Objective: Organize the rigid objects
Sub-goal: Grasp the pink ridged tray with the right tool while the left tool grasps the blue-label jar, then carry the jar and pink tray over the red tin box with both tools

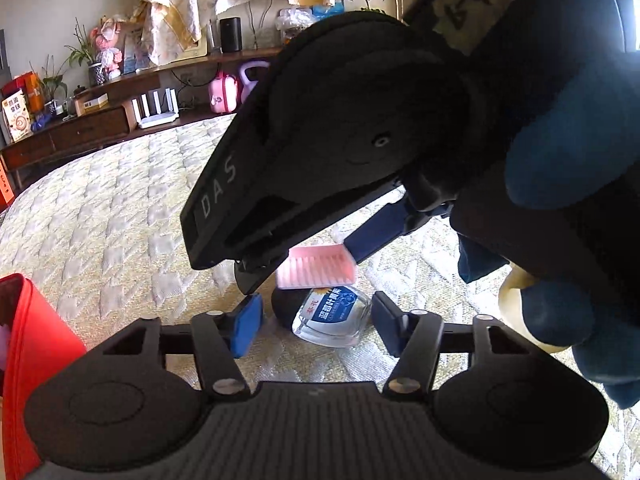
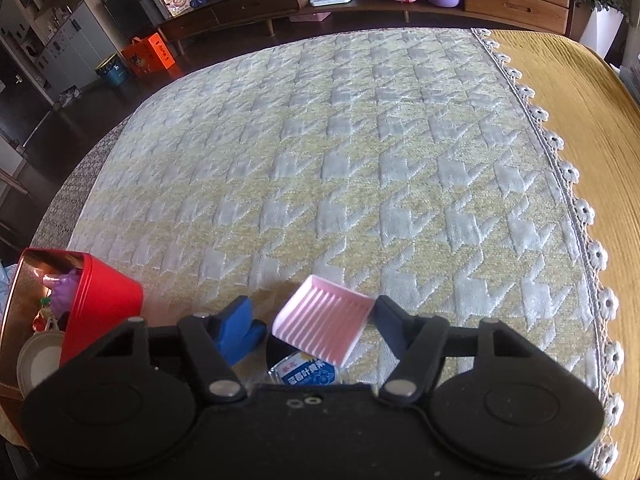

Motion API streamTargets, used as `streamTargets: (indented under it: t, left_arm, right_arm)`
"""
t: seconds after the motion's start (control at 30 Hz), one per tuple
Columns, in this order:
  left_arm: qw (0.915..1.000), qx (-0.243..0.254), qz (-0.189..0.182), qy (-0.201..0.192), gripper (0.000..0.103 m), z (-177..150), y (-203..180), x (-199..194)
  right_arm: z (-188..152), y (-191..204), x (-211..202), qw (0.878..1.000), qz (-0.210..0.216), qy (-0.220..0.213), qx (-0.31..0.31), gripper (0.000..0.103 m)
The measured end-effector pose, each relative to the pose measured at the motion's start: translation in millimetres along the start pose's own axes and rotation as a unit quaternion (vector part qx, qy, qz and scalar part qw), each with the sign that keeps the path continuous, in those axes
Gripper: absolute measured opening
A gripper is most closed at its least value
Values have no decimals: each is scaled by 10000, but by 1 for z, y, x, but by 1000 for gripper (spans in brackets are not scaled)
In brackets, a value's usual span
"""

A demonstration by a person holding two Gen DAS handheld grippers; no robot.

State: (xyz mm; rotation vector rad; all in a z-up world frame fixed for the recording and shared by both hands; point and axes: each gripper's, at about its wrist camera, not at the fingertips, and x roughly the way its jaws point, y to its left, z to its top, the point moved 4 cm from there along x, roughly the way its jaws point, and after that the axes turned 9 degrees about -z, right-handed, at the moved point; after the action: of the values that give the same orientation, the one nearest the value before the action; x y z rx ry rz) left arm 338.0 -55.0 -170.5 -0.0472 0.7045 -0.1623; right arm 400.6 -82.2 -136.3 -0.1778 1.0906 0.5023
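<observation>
1. Both claws crowd one spot at the bottom middle of each view, low over the quilted cover [image 2: 320,160]. My guess is that two things lie stacked there and each claw is after one of them.
2. The right claw [image 2: 308,316] stands about half open around a pink ribbed tray [image 2: 324,328]. Its right pad touches the tray's corner, while the left pad is clear of the near edge, so I see no grip yet.
3. The tray sits tilted, its lower edge over a small clear bottle [image 1: 332,318] with a blue and white label. It seems to lean on the bottle rather than lie flat.
4. The left claw [image 1: 316,318] is also about half open, straddling the bottle. A sliver of cover shows between its left pad and the bottle's dark cap, so it holds nothing.
5. A blue-gloved right hand [image 1: 568,168] steers the right claw steeply down from the upper right of the left view.
6. A red tin [image 2: 104,300] waits open at the lower left with bits already inside, likely where these two are bound.
</observation>
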Motion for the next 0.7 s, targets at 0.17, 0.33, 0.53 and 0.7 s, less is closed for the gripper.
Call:
streamTargets:
  t: [0.17,0.33,0.53,0.7]
  left_arm:
    - [10000,11,1,4,54,0,-2,1]
    - [10000,-61,-5,42,54,-1,-2,-3]
    - [9998,-166,-45,75,54,-3,-2,-14]
    - [9997,-216,-87,21,54,-2,-1,-30]
  right_arm:
    - [-1,-2,-1,10000,21,-55,51,55]
    - [-3,-7,-5,9998,48,-69,185,55]
    - [-5,-15,-18,9992,91,-148,347,55]
    - [-8,-16,-35,9989,80,-235,396,55]
